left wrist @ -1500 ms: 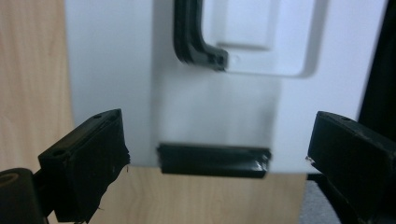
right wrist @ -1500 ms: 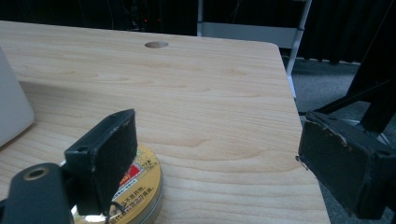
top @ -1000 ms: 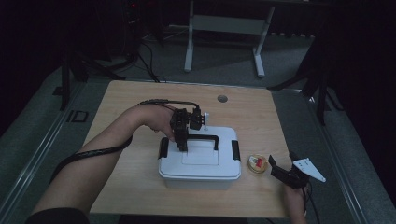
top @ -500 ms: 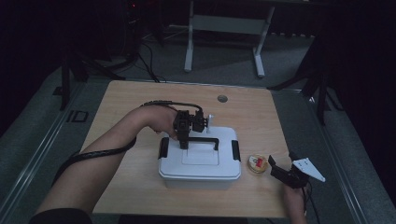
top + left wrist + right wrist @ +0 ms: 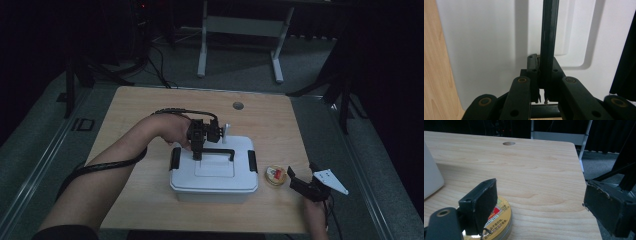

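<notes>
A white lidded box (image 5: 214, 172) with a black carry handle (image 5: 215, 151) and black side latches stands mid-table. My left gripper (image 5: 197, 153) points down at the handle's left end. Its jaws have just been closing and now clamp the handle bar (image 5: 548, 37) between the pads, above the white lid (image 5: 486, 50). My right gripper (image 5: 299, 183) rests open at the table's front right. A small round yellow tin (image 5: 501, 217) lies just beside its left fingertip (image 5: 484, 200), and nothing is between the jaws.
The light wooden table (image 5: 150, 115) has a round cable hole (image 5: 238, 105) near its far edge. The right table edge (image 5: 584, 177) runs close to the right gripper. A cable (image 5: 100, 167) trails along the left forearm. A metal stand (image 5: 240, 30) is on the floor behind.
The left gripper's jaws have closed onto the box handle while the hand kept its place. The right gripper has not moved.
</notes>
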Available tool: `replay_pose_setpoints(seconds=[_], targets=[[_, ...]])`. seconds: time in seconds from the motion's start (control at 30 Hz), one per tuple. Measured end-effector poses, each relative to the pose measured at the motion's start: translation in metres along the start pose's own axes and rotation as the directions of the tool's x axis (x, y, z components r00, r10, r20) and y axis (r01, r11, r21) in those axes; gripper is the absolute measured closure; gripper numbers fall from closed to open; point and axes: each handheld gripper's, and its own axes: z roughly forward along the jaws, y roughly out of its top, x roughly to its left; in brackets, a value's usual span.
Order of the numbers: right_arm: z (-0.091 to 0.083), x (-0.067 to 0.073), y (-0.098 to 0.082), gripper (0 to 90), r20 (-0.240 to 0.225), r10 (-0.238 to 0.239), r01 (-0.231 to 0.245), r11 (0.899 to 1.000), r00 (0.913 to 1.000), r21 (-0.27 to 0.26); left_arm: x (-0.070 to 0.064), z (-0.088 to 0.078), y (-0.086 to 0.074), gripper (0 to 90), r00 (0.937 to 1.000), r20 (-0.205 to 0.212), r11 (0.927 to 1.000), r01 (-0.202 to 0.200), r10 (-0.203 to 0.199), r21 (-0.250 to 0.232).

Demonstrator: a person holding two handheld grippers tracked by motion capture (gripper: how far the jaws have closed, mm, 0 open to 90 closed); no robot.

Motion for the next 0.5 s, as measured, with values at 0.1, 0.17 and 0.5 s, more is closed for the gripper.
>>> replay_pose_setpoints(seconds=[0.1,0.17,0.5], targets=[[0.000,0.000,0.000,11.4,0.001,-0.001,0.001,1.000,1.0000,0.000,0.000,-0.001,0.000,83.3,1.0000,-0.001,1.0000,0.001,-0.001,0.002],[0.000,0.000,0.000,11.4,0.001,0.000,0.000,1.000,1.0000,0.001,0.000,-0.002,0.000,83.4,1.0000,0.003,1.0000,0.003,-0.003,-0.005],[0.000,0.000,0.000,11.4,0.001,0.001,-0.001,1.000,1.0000,0.002,-0.001,-0.015,-0.003,83.4,1.0000,-0.002,0.9992,0.002,-0.002,-0.040]])
